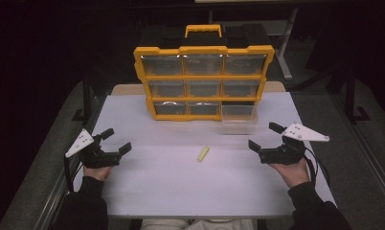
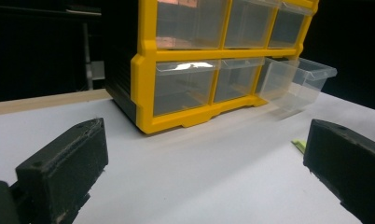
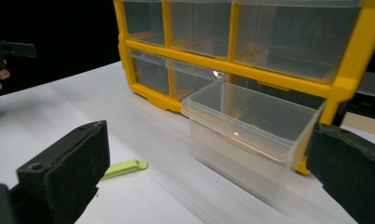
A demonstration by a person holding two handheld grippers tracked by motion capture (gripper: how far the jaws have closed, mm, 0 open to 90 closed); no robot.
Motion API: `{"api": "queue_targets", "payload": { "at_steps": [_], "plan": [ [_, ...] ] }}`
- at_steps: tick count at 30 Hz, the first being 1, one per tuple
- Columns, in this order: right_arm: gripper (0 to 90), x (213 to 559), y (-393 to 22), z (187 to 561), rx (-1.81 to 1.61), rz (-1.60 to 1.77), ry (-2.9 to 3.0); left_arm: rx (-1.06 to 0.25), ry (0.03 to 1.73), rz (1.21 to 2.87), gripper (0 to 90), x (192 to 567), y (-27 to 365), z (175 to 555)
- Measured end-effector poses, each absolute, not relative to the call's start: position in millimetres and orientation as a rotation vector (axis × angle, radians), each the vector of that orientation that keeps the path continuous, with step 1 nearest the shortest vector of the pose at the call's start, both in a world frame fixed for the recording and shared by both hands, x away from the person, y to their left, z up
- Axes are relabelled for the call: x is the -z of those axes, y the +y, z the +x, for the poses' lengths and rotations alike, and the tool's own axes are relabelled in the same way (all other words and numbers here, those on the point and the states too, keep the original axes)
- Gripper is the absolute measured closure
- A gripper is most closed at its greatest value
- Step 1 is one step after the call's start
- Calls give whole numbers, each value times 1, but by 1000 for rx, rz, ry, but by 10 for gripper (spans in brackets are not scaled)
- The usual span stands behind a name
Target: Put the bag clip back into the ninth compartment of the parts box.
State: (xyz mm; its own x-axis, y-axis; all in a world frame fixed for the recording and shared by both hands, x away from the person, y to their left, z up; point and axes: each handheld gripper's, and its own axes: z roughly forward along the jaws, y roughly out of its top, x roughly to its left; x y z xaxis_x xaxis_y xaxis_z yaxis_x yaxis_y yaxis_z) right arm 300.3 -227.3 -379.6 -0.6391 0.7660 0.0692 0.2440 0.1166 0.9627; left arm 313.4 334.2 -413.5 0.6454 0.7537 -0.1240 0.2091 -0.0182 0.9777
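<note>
on a white table (image 1: 181,191) in a dark room, both the left gripper (image 1: 116,141) and right gripper (image 1: 263,137) gape empty, the yellow-green clip (image 1: 203,154) lying between them near the pulled-out clear drawer (image 1: 238,123) of the yellow cabinet (image 1: 203,50).

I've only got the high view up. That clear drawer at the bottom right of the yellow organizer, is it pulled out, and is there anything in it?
Observer: The right gripper view shows the clear drawer pulled well out of its slot, and it looks empty.
Operator: What is that little yellow-green thing on the table?
Observer: In the right gripper view the yellow-green strip is a flat narrow piece lying on the white table; I can't tell what it is.
Operator: Are the other bottom drawers shut?
Observer: The left gripper view shows the bottom-left drawer pushed in, flush with the yellow organizer.
</note>
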Motion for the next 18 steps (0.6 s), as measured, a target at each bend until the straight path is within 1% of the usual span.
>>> {"api": "queue_targets", "payload": {
  "at_steps": [18],
  "plan": [
    [0,369,-202,321,-1540,904,2048,-518,813,1587,0,415,332,314]
  ]
}}
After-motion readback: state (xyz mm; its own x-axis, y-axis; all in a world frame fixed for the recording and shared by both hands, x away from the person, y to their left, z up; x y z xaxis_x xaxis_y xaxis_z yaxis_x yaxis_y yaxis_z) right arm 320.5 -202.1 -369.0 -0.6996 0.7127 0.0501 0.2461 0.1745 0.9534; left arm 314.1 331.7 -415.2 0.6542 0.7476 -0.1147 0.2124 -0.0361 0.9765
